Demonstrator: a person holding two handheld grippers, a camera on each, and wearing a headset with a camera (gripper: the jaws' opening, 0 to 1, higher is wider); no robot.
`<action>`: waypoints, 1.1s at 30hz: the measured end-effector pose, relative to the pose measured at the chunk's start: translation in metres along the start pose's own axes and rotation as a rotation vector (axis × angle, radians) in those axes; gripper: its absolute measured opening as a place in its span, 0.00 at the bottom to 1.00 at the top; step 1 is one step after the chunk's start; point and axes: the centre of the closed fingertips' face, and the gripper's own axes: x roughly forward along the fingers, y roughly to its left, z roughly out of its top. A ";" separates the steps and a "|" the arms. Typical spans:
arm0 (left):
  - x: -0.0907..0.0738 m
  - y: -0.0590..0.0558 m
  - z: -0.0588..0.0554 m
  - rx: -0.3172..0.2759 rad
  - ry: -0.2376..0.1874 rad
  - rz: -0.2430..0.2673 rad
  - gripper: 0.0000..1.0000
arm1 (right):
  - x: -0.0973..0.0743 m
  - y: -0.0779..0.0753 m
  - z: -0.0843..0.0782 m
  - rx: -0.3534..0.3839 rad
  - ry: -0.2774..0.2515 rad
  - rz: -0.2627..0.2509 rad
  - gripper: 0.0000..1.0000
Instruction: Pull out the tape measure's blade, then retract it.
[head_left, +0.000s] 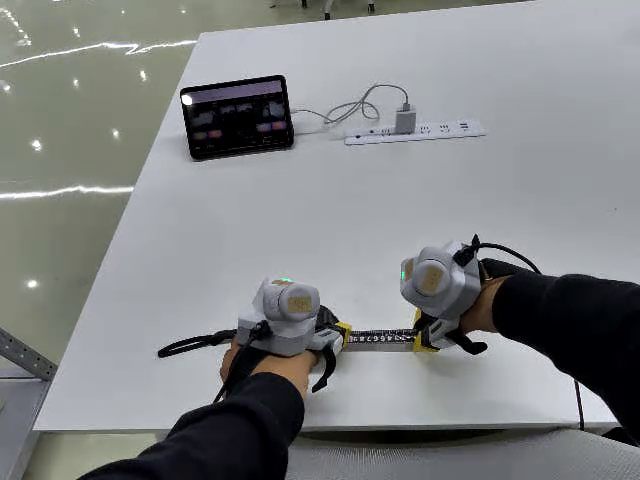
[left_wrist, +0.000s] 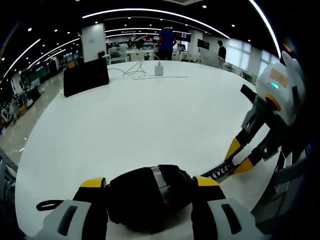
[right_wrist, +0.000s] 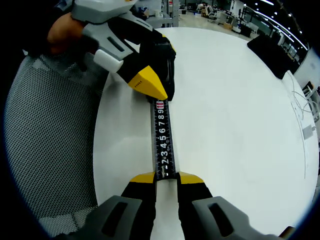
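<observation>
- White rectangular table (head_left: 400, 220): carries every item below.
- Black, rounded tape measure case (left_wrist: 150, 197): lies on the table close to its near edge, left of that edge's middle.
- Left gripper (left_wrist: 149, 182): grey body, black jaws with yellow tips. The jaws are closed onto the case, one on each side of it.
- Blade (right_wrist: 161, 135): narrow black strip with white numerals. It is drawn a short way out of the case and runs to the right along the near edge, low over the table.
- Right gripper (right_wrist: 166, 178): same make as the left. The jaws pinch the blade's free end between their yellow tips, and it stands apart from the left gripper.
- Black strap (head_left: 185, 345): a loop on the table to the left of the left gripper. It is probably the case's wrist strap, though where it attaches is hidden.
- Black tablet (head_left: 237, 115): screen lit, propped up near the left edge, towards the far left corner.
- White power strip (head_left: 415, 132): long, lying right of the tablet towards the far edge. A white charger (head_left: 405, 121) is plugged in, and a white cable (head_left: 350, 108) runs from it.
</observation>
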 end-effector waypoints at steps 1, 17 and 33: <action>0.000 0.000 0.000 0.000 0.000 0.000 0.64 | 0.000 0.000 0.001 0.000 -0.001 0.000 0.11; 0.000 0.000 0.000 -0.002 -0.002 -0.001 0.64 | 0.004 0.000 0.008 -0.005 -0.007 0.001 0.11; 0.000 0.000 0.000 -0.003 -0.003 0.000 0.64 | 0.006 0.001 0.013 -0.007 -0.016 0.003 0.11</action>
